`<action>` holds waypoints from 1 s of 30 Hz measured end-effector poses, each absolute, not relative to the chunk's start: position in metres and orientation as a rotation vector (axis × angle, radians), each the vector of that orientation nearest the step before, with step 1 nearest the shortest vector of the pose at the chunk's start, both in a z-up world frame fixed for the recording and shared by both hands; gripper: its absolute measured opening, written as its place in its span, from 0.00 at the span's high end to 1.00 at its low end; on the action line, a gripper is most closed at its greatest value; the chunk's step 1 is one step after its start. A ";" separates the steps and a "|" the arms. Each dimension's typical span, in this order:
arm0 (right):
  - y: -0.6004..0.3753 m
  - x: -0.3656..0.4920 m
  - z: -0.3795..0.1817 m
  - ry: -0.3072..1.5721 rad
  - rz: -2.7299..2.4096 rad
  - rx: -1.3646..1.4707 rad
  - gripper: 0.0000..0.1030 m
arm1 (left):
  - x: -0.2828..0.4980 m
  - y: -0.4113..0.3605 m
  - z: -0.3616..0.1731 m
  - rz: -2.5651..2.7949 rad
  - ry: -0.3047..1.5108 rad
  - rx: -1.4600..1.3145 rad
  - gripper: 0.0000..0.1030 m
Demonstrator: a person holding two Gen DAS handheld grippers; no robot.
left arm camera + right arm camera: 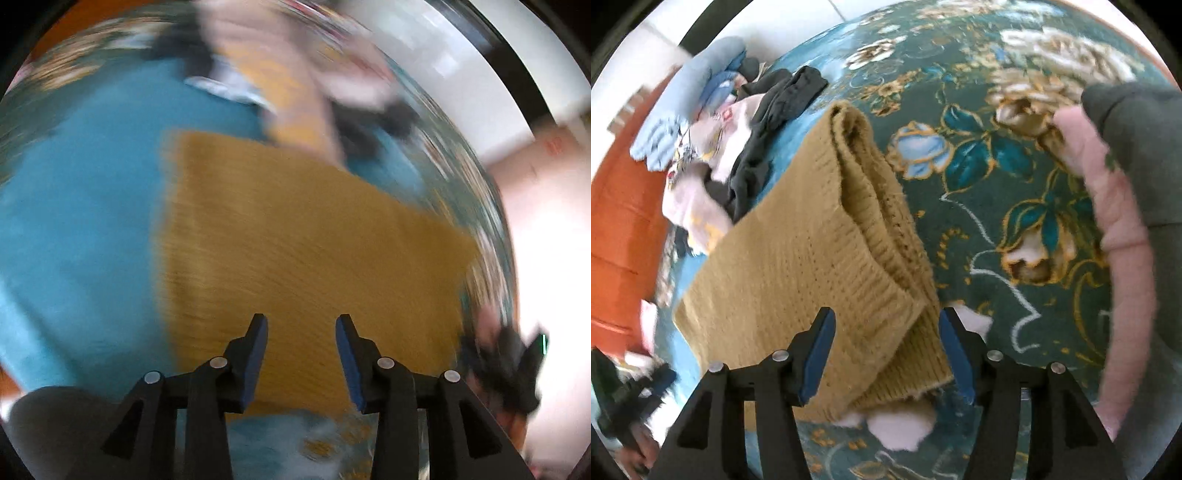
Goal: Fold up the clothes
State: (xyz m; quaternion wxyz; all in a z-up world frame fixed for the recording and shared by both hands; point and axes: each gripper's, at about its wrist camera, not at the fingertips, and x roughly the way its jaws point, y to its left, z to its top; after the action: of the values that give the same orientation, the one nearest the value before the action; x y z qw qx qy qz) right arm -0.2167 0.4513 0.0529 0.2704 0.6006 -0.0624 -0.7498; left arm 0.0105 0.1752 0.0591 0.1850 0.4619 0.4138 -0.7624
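Left wrist view, blurred: my left gripper [301,325], bottom centre, stands wide and holds nothing; the sweater [295,236] lies mid-frame on a teal cloth [81,192]. Right wrist view: clothes pile [713,147] upper left; my right gripper [886,321], wide, straddles the folded sweater [820,258] on the floral cover [997,184].

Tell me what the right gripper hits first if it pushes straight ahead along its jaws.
Most likely the folded mustard knit sweater: the right gripper has open jaws either side of its near corner, so it meets those stacked layers before the floral cloth. Depth is uncertain.
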 end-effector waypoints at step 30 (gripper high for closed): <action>0.421 -0.229 0.088 -0.276 -1.938 1.582 0.81 | 0.017 0.191 -0.010 -2.163 1.467 1.492 0.42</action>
State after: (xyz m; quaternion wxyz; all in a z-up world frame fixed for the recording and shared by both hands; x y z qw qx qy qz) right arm -0.2292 0.4213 0.0882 0.3072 0.5982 -0.1045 -0.7327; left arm 0.0167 0.1913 -0.0102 0.0659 0.4947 0.4864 -0.7172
